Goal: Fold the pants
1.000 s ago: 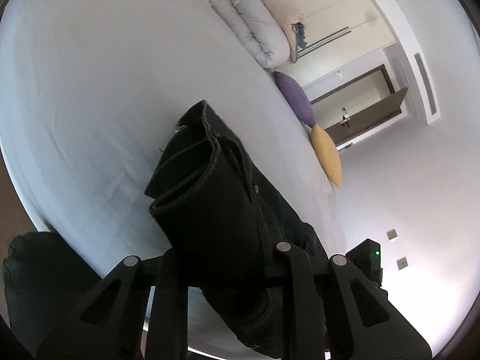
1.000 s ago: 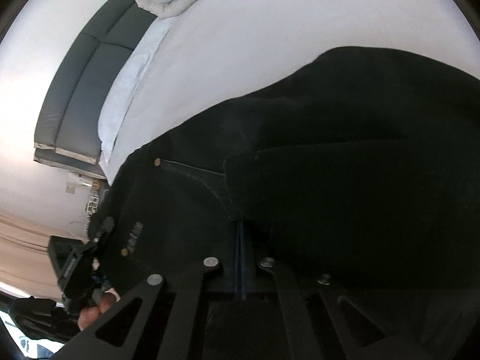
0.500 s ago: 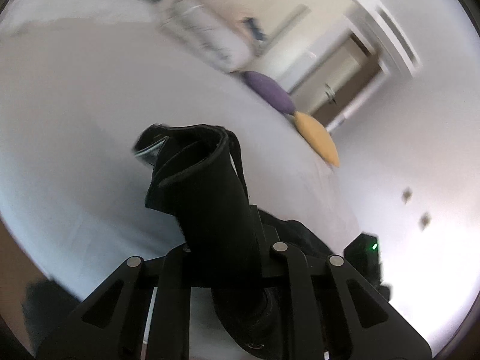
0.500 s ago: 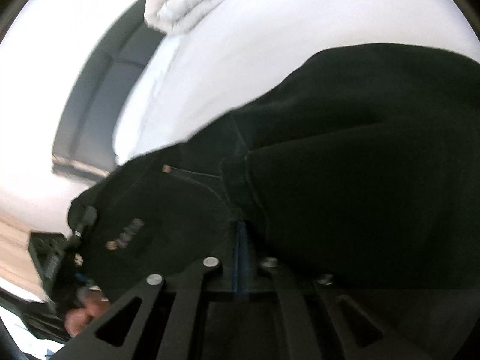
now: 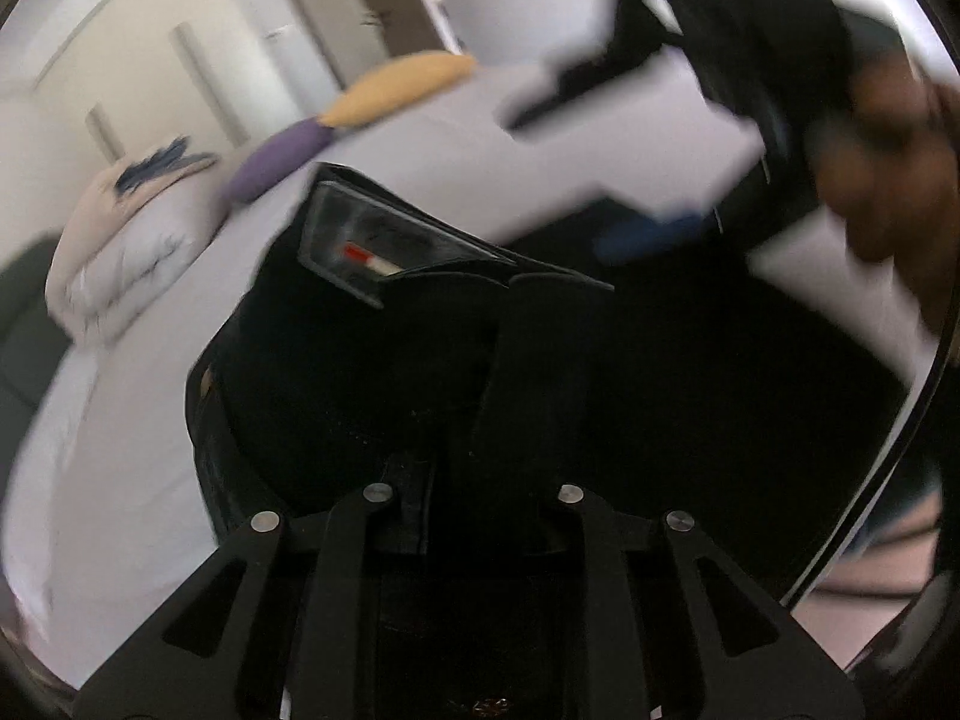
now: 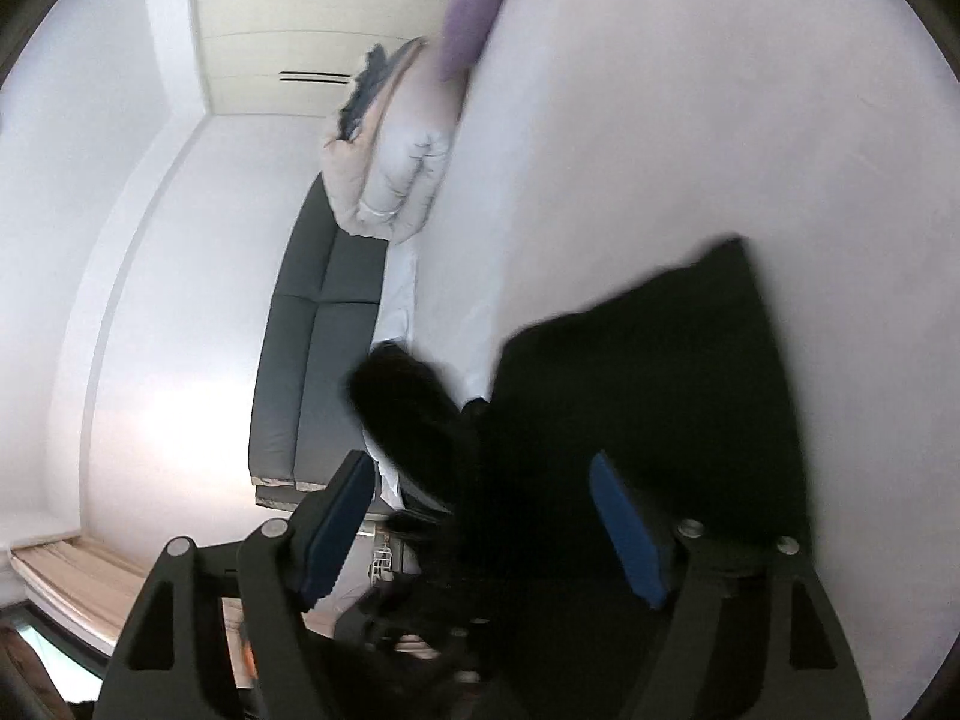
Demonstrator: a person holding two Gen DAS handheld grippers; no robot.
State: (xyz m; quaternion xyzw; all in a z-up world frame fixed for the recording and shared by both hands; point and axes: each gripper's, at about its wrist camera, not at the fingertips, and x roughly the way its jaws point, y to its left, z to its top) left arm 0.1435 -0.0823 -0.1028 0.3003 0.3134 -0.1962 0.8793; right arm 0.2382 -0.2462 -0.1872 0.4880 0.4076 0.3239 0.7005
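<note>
We had the left gripper clamped on the black pants over the bed, while the right gripper was opening, pants lying loose between its pads

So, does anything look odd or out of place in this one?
Nothing damaged or spilled. The black denim pants lie bunched on the white bed, waistband label turned outward, gripped only by the left gripper: a fold in progress.

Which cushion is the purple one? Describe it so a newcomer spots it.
Start at the white bed and go to its far edge, right of the rolled-up duvet. The purple cushion lies there, end to end with a yellow cushion; only colour separates them.
</note>
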